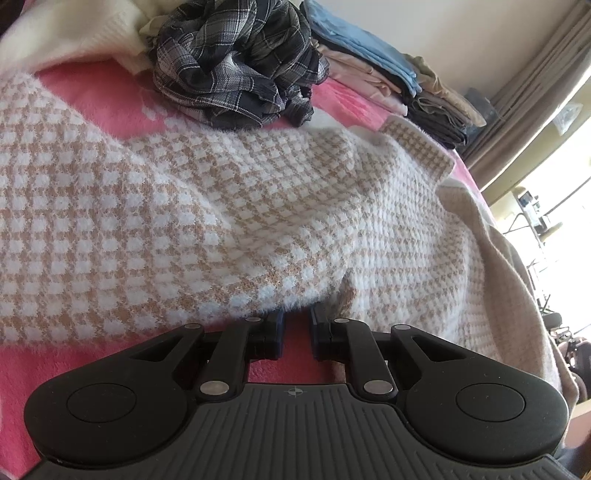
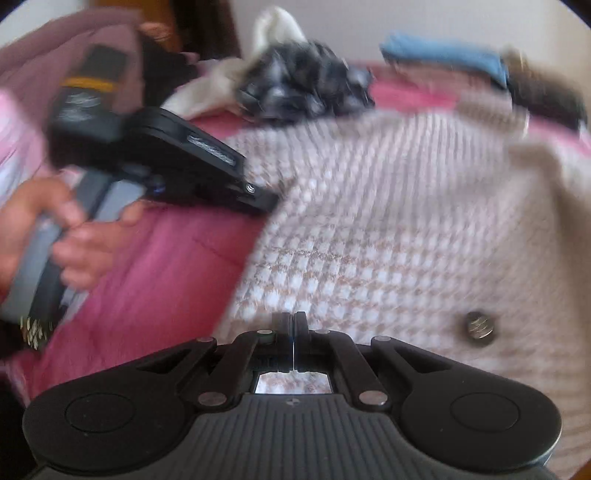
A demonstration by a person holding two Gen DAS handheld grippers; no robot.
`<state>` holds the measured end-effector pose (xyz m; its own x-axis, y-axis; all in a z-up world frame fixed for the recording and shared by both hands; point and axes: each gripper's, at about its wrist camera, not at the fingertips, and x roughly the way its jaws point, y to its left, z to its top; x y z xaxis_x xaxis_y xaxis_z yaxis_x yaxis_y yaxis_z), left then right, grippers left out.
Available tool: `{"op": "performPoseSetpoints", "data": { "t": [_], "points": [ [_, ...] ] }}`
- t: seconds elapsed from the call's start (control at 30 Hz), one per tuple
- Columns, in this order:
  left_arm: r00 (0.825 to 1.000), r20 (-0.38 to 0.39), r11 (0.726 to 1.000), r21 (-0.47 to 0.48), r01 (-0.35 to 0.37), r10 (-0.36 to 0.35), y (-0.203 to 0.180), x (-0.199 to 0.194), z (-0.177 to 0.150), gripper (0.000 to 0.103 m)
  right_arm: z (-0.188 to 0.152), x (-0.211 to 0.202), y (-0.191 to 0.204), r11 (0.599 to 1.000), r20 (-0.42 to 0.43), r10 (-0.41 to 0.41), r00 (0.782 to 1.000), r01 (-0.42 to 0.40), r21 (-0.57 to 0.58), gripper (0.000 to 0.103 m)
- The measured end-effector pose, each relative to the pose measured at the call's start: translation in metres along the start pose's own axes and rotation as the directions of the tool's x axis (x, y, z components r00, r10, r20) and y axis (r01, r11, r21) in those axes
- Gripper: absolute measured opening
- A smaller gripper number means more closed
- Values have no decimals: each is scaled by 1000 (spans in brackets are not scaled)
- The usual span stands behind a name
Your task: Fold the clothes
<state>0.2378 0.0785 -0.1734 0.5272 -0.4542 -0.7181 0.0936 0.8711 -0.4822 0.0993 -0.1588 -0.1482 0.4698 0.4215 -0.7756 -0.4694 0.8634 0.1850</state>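
A fuzzy tan-and-white houndstooth sweater (image 1: 221,206) lies spread over a pink blanket (image 1: 110,99). My left gripper (image 1: 297,319) sits at its near edge. The jaws stand narrowly apart and their tips are buried in the fuzzy hem, which bunches up around them. In the blurred right wrist view the same sweater (image 2: 388,229) fills the middle, with a dark round button (image 2: 479,328) on it. The left gripper (image 2: 264,197) meets the sweater's left edge, held by a person's hand (image 2: 74,240). My right gripper (image 2: 293,321) hangs over the sweater, shut, with nothing between its fingers.
A crumpled dark plaid garment (image 1: 240,62) lies beyond the sweater, with cream fabric (image 1: 74,33) to its left. A stack of folded clothes (image 1: 388,74), blue on top, stands at the back right. Curtains (image 1: 535,92) and a bright window lie past the bed's right edge.
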Motion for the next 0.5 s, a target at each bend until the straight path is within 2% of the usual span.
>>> {"op": "performPoseSetpoints", "data": {
  "t": [0.17, 0.27, 0.37, 0.4, 0.43, 0.5],
  "points": [
    [1000, 16, 999, 28, -22, 22, -5, -2, 2, 13, -37, -30, -5, 994, -86, 46, 995, -37, 105, 0],
    [995, 59, 988, 126, -86, 79, -22, -10, -3, 13, -67, -61, -4, 982, -172, 64, 983, -32, 187, 0],
    [978, 143, 938, 292, -186, 150, -50, -25, -16, 13, -87, -84, 1, 968, -252, 80, 964, -15, 252, 0],
    [976, 162, 921, 336, -195, 148, -59, -29, -21, 13, -87, -89, 2, 971, -265, 69, 962, -4, 240, 0],
    [976, 174, 908, 372, -191, 133, -67, -33, -27, 14, -87, -94, 3, 974, -278, 58, 959, 8, 228, 0],
    [983, 164, 899, 413, -147, 86, -78, -36, -34, 14, -88, -104, 5, 979, -303, 34, 952, 29, 203, 1]
  ]
}}
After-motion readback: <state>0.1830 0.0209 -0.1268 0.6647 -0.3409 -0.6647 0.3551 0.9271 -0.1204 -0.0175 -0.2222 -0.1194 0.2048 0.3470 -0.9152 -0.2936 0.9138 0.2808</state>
